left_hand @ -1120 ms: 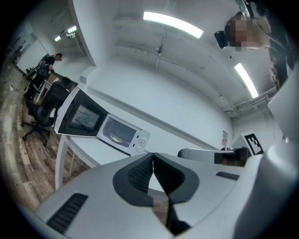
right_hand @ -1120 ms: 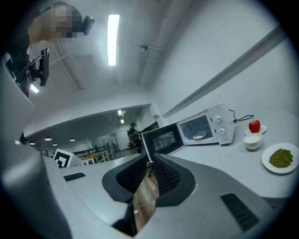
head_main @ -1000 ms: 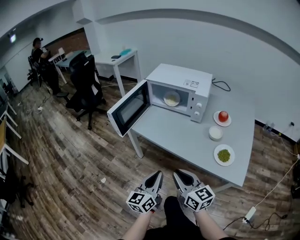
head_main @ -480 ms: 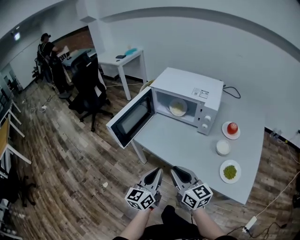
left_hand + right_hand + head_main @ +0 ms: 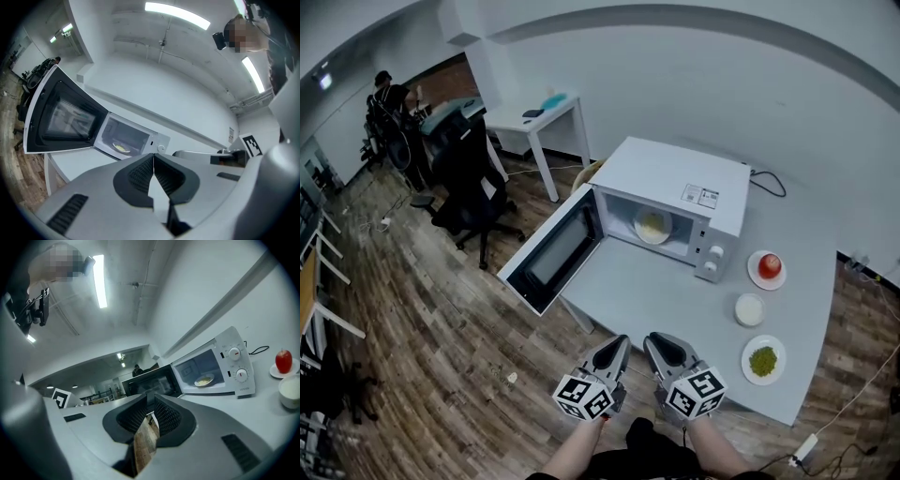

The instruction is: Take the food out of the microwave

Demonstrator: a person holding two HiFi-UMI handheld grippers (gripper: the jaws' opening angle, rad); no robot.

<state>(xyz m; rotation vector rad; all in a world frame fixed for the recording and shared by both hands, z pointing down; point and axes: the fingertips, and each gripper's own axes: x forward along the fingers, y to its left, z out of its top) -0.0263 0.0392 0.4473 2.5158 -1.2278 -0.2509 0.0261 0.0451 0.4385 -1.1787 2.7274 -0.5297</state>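
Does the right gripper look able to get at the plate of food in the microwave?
Probably yes: the microwave door hangs wide open to the left, and only bare table lies between the right gripper and the plate of food.

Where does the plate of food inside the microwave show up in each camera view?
Head view: the plate of food is just right of centre in the upper half, inside the microwave.
Left gripper view: the plate is left of centre, low inside the microwave.
Right gripper view: the plate is right of centre, inside the microwave.
Shared landmark: the open microwave door, which is left of the plate in all three views.
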